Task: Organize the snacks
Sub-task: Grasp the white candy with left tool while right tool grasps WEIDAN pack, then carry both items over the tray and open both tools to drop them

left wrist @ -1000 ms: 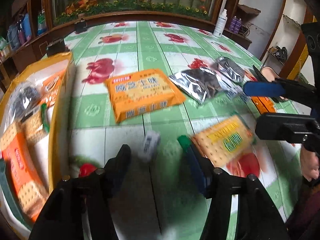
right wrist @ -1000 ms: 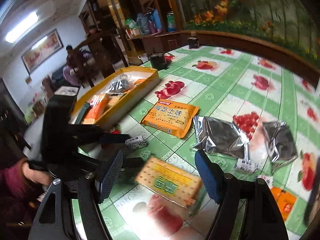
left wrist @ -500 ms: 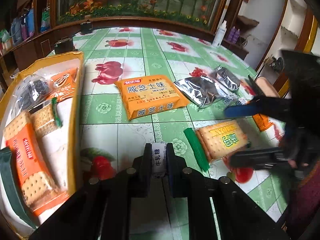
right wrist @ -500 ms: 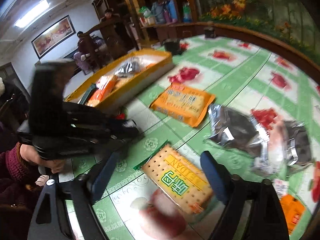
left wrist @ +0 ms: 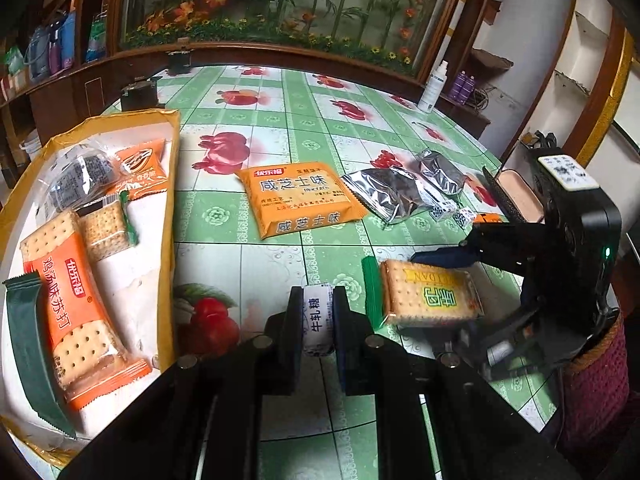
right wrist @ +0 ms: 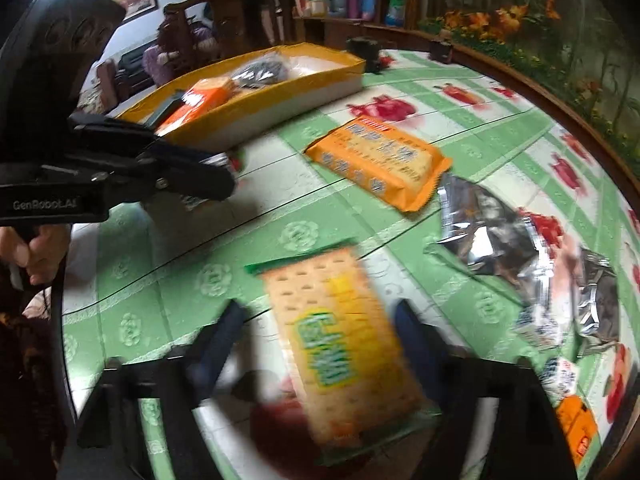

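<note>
Two grasps overlap. Left gripper [left wrist: 318,320] pinches the small candy [left wrist: 317,322]; right gripper [right wrist: 320,344] is spread around the cracker pack [right wrist: 340,344]. Next: clamp, then carry to the tray [left wrist: 170,184].

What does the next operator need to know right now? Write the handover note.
Left gripper: shut on the small white candy, just above the tablecloth.
Right gripper: open, fingers either side of the yellow cracker pack, not gripped yet.
Yellow tray: several snacks already inside.
Left on the table: orange cracker pack, two silver pouches, small candies.
Next, probably: candy into tray, then grip the crackers.
</note>
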A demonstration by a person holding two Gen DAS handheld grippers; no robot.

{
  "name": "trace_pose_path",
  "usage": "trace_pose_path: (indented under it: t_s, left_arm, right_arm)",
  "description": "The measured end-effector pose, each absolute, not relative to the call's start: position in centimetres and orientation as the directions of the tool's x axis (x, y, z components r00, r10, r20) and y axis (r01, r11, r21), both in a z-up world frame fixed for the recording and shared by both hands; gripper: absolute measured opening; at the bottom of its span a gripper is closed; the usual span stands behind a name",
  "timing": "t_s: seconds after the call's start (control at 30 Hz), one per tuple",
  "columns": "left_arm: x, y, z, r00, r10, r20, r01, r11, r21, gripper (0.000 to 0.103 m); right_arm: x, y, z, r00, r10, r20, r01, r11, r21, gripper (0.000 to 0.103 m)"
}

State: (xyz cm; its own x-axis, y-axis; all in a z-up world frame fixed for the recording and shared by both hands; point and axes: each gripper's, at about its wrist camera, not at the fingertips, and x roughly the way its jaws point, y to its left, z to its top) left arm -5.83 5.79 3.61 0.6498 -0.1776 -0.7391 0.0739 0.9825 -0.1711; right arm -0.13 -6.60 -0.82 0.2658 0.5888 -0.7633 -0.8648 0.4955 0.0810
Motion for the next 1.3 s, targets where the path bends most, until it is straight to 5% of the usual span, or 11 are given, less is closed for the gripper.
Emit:
trace_pose_path:
  t_s: [0.47,1.3]
  left_arm:
    - [-6.1,5.6,4.5,0.667,-0.183,-0.723,0.076,0.981,-0.178,0.013]
    - [-8.1,10.1,7.1,0.736,-0.174,-0.655,0.019,0.971,-0.236,0.013]
  right_arm:
    - [-0.3,-5.3,-0.2,0.361,0.56,-0.746,-0.81,0.585,0.047,0.051]
    - [2.4,-6.4,3.3,0.276,0.762,-0.586,-0.646,0.599,0.474,0.052]
